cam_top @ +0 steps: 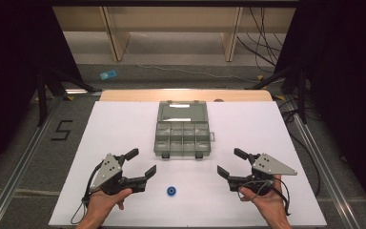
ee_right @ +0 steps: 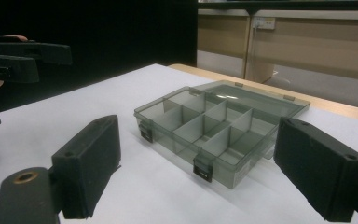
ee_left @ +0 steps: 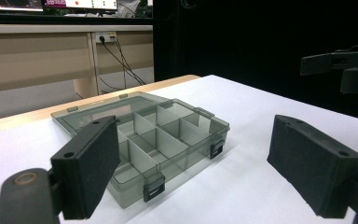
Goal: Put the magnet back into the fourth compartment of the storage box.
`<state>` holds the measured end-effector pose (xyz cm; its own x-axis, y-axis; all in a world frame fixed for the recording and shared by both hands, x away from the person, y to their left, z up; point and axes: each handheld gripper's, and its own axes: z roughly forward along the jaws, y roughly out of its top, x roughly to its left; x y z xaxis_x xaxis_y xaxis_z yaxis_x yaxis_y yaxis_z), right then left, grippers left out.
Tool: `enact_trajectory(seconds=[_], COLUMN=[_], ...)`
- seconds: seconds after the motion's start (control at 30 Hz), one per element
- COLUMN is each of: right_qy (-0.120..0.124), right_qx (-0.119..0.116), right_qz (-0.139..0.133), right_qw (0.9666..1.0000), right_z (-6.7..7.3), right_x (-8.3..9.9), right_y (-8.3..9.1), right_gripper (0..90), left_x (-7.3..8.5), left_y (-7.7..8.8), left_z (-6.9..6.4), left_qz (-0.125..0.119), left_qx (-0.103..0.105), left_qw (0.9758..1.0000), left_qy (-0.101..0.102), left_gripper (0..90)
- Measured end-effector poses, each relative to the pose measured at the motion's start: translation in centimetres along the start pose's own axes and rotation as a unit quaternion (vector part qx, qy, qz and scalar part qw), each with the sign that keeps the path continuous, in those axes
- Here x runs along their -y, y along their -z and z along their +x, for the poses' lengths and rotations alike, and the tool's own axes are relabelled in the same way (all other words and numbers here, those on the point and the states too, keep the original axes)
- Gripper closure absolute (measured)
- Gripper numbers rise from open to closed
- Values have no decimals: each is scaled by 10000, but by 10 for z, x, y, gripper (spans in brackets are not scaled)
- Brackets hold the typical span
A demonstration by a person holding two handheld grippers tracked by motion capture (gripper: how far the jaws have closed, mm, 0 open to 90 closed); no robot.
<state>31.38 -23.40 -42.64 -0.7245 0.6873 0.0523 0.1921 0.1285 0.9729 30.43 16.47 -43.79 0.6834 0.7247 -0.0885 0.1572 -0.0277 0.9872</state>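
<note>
A clear grey compartment box lies open in the middle of the white table, its lid folded back; its several compartments look empty. A small blue ring rests on the table near the front, between the two hands. My left gripper is held at front left, open, nothing between its jaws. At front right my right gripper is open too, also holding nothing. The box sits ahead of the left gripper, and the box lies ahead of the right gripper.
The white sheet covers a wooden table whose far edge shows behind the box. Floor cables and desk legs stand beyond. Dark stands flank the table on both sides. A "5" mark is on the floor at left.
</note>
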Motion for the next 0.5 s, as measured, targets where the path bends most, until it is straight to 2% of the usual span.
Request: enact_trajectory(seconds=[0.03, 0.13, 0.23, 0.43, 0.5], right_qy=[-8, 1, 7, 17, 56], right_qx=[9, -5, -15, -20, -31], right_qz=[-81, 2, -72, 138, 49], right_qw=[10000, 10000, 10000, 9999, 10000], right_z=[0, 1, 2, 4, 3], right_x=[0, 0, 0, -1, -1], right_y=[-1, -1, -2, 0, -1], right_gripper=[158, 158, 158, 158, 158], left_x=[0, 0, 0, 0, 0], left_y=[0, 0, 0, 0, 0], left_z=[0, 0, 0, 0, 0], left_qz=[0, -7, -9, -5, -6], left_qx=[-1, 0, -3, -4, -4], left_qw=[10000, 10000, 10000, 10000, 10000], left_qy=[0, -3, 1, -3, -2], left_gripper=[159, 159, 159, 159, 159])
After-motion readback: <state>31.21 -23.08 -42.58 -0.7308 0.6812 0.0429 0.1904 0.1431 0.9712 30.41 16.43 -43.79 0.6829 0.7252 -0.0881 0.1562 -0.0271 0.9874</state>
